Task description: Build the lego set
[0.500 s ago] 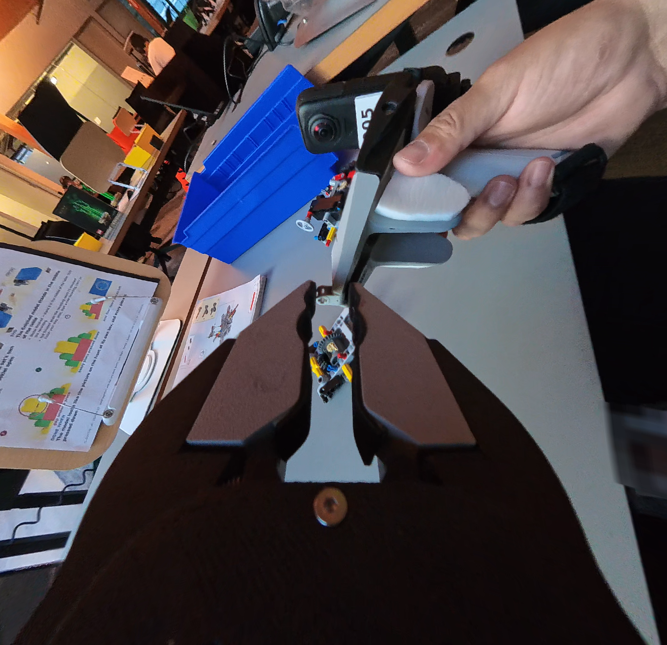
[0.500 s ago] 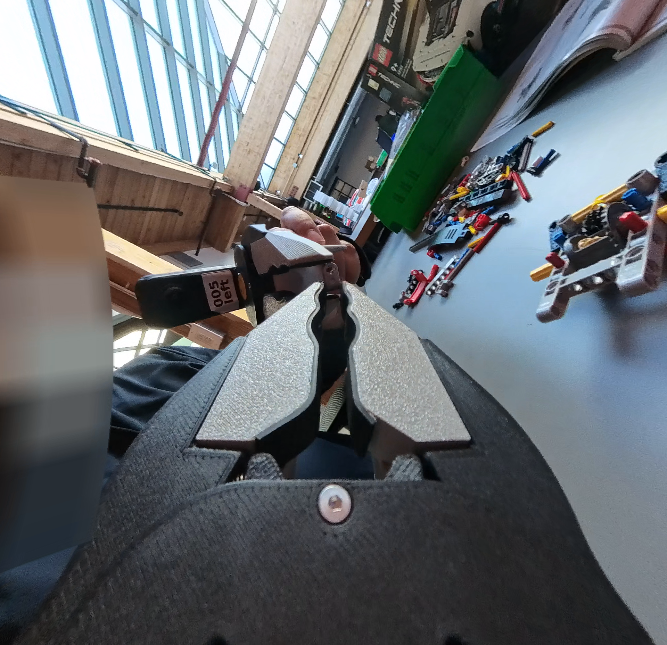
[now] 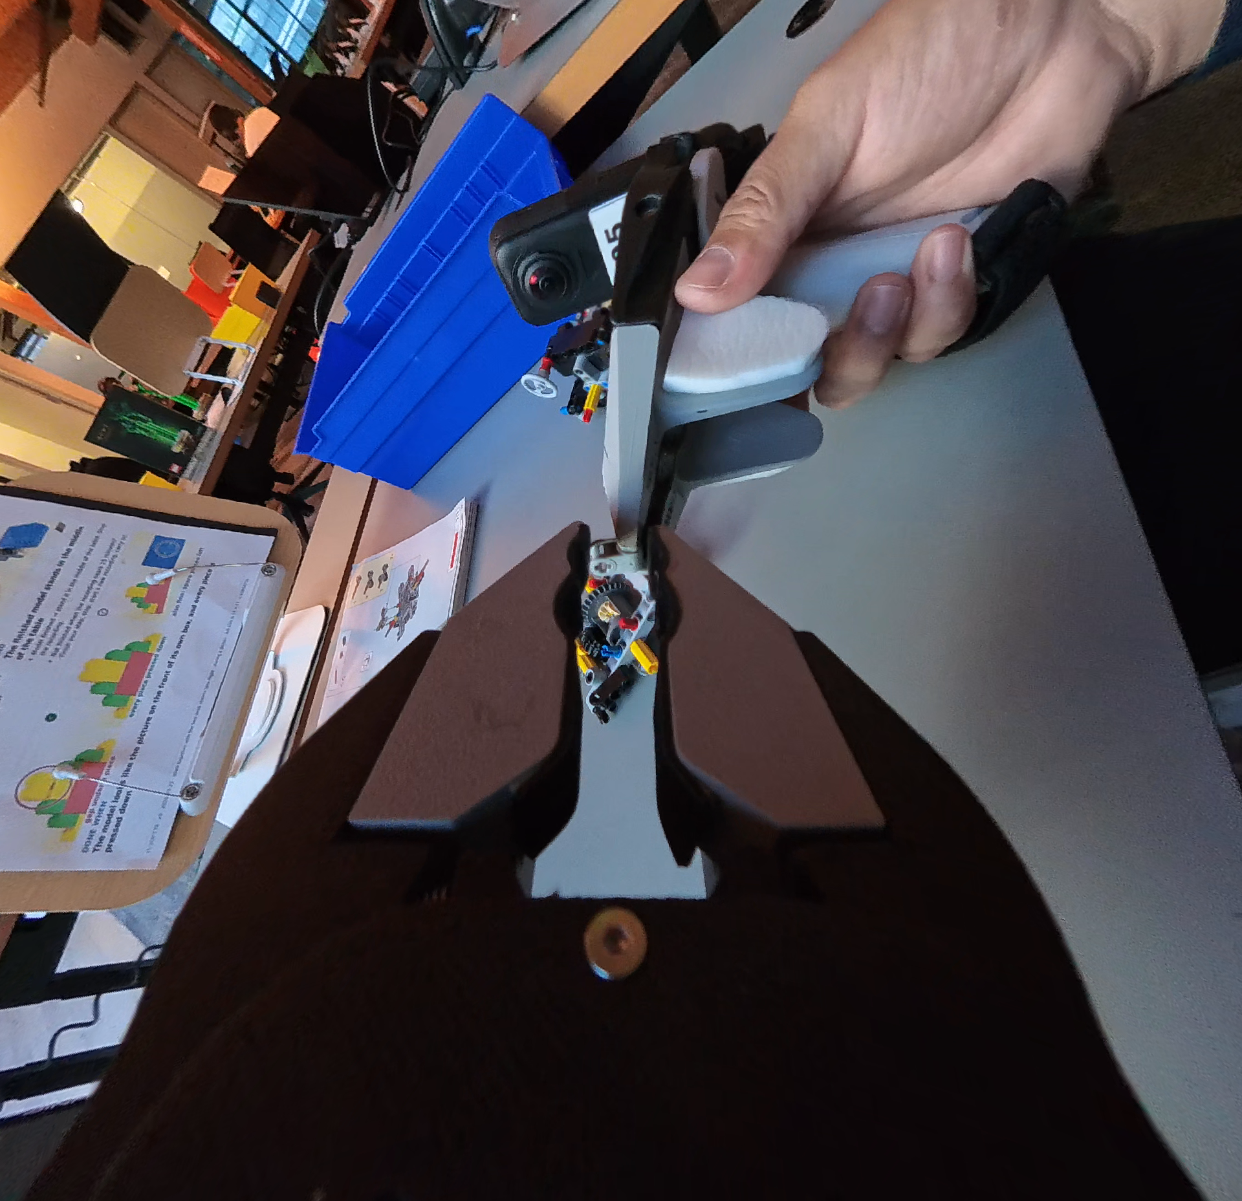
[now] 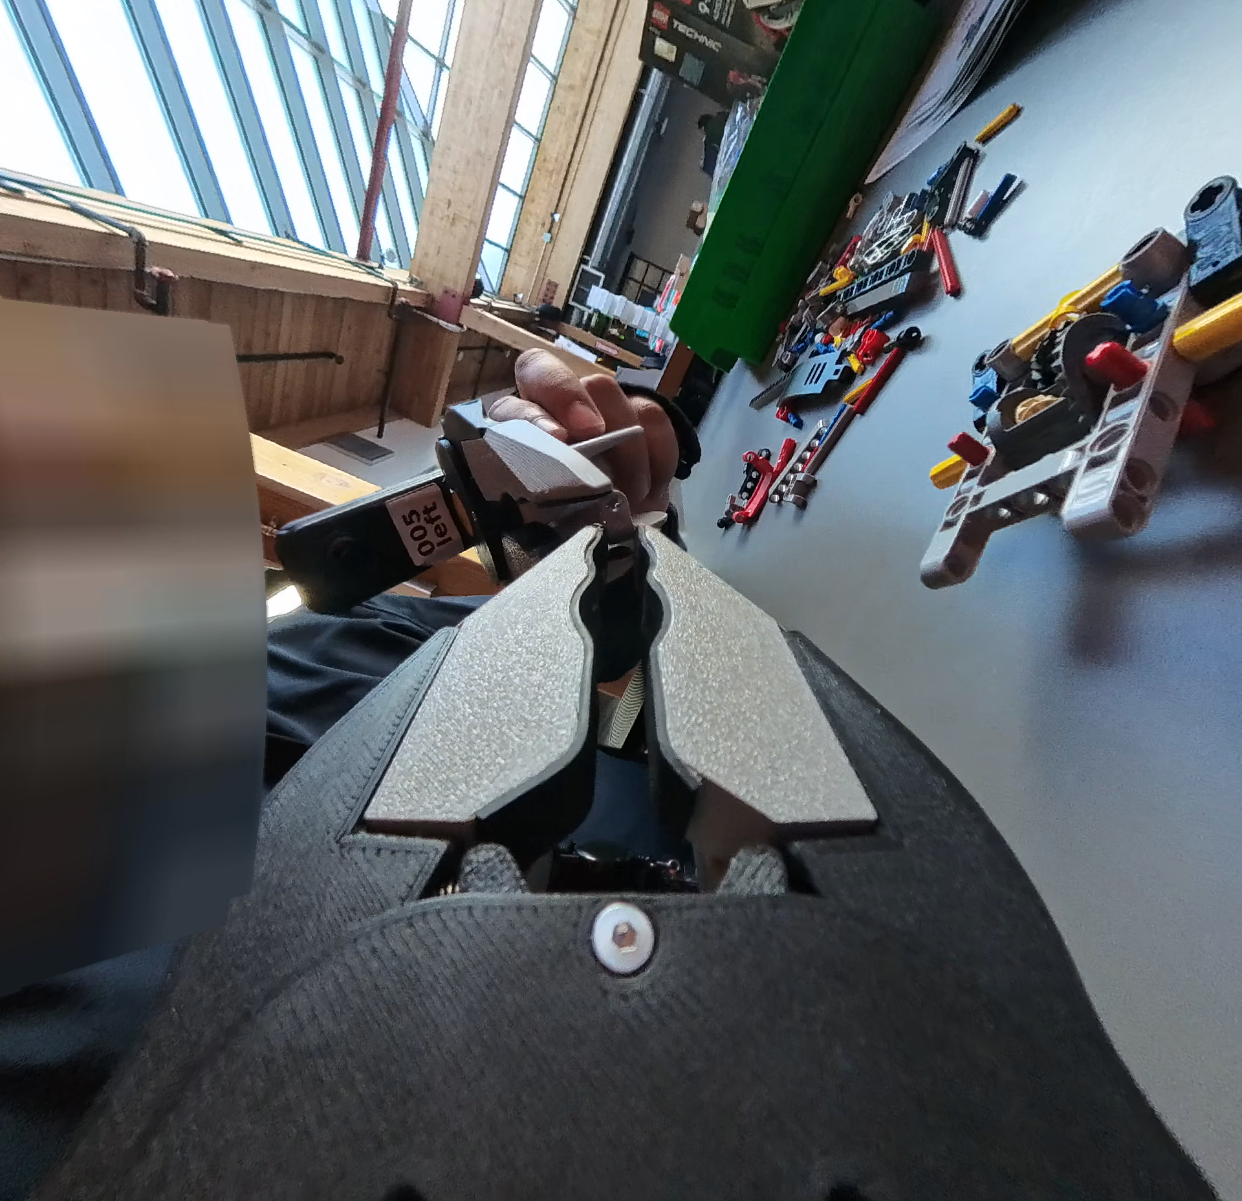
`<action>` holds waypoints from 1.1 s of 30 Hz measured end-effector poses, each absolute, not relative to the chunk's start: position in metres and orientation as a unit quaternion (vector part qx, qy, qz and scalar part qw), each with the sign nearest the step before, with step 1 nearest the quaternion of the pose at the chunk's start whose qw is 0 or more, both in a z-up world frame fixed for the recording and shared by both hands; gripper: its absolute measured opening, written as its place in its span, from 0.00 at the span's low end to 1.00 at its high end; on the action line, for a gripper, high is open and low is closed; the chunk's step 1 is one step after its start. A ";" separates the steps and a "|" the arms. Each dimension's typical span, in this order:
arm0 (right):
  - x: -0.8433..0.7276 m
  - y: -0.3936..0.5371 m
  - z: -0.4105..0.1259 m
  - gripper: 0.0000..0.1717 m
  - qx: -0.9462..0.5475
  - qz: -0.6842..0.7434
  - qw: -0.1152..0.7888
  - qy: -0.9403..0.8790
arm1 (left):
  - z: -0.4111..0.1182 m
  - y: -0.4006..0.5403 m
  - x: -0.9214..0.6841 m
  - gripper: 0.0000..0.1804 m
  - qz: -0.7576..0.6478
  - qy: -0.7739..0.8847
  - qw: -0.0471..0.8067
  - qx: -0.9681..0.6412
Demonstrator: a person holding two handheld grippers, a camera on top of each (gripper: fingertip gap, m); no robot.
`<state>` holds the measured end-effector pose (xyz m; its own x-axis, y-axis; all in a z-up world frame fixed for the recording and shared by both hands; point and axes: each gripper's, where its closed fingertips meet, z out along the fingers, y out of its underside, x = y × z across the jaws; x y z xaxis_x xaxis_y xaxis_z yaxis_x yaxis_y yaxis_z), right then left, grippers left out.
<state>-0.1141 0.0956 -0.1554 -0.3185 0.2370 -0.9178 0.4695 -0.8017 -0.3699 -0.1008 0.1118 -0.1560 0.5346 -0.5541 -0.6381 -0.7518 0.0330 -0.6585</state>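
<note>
My left gripper point(image 3: 619, 540) hangs above a grey table point(image 3: 907, 631), its fingers a narrow gap apart. Through that gap I see a small brick-built gear model point(image 3: 615, 638) with white beams, black gears and yellow and red pins; it lies on the table. The right gripper point(image 3: 632, 470), held by a hand, reaches down between my left fingertips with a small tan piece point(image 3: 628, 542) at its tip. Whether my left pads press on it is unclear. In the right wrist view my right gripper point(image 4: 619, 537) is nearly shut, tip to tip with the left gripper point(image 4: 537, 476). The model point(image 4: 1075, 416) lies off to the right.
A blue bin point(image 3: 430, 308), loose parts point(image 3: 578, 369), an instruction booklet point(image 3: 403, 584) and a clipboard with a printed sheet point(image 3: 121, 671) lie to the left. The right wrist view shows a green bin point(image 4: 786, 181) and several scattered parts point(image 4: 860, 308). Only a small space, under 4 cm, lies between the two pairs of fingers.
Hardly anything moved. Both grippers stay tip to tip with the same finger gaps. The views shifted slightly over the model.
</note>
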 end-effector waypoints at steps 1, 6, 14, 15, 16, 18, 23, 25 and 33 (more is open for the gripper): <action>-0.114 0.095 -0.156 0.03 0.576 -0.753 0.082 0.308 | -0.156 0.112 -0.101 0.07 0.090 0.474 0.541 -0.689; -0.115 0.093 -0.149 0.03 0.553 -0.768 0.096 0.310 | -0.151 0.110 -0.102 0.07 0.014 0.435 0.568 -0.699; -0.102 0.100 -0.123 0.08 0.521 -0.783 0.030 0.340 | -0.142 0.097 -0.093 0.07 -0.059 0.436 0.585 -0.681; -0.097 0.100 -0.116 0.07 0.510 -0.778 -0.001 0.367 | -0.141 0.095 -0.091 0.07 -0.077 0.438 0.586 -0.678; -0.091 0.097 -0.110 0.04 0.497 -0.769 -0.031 0.402 | -0.142 0.093 -0.090 0.07 -0.093 0.439 0.583 -0.677; -0.082 0.090 -0.104 0.03 0.479 -0.729 -0.095 0.480 | -0.144 0.083 -0.084 0.07 -0.160 0.448 0.564 -0.675; -0.063 0.060 -0.108 0.06 0.385 -0.568 -0.249 0.684 | -0.144 0.037 -0.061 0.07 -0.415 0.465 0.447 -0.641; -0.060 0.045 -0.113 0.08 0.345 -0.504 -0.274 0.743 | -0.152 0.031 -0.060 0.07 -0.443 0.474 0.402 -0.646; -0.064 0.025 -0.161 0.10 0.262 -0.287 -0.324 0.863 | -0.172 0.020 -0.051 0.06 -0.414 0.569 0.310 -0.639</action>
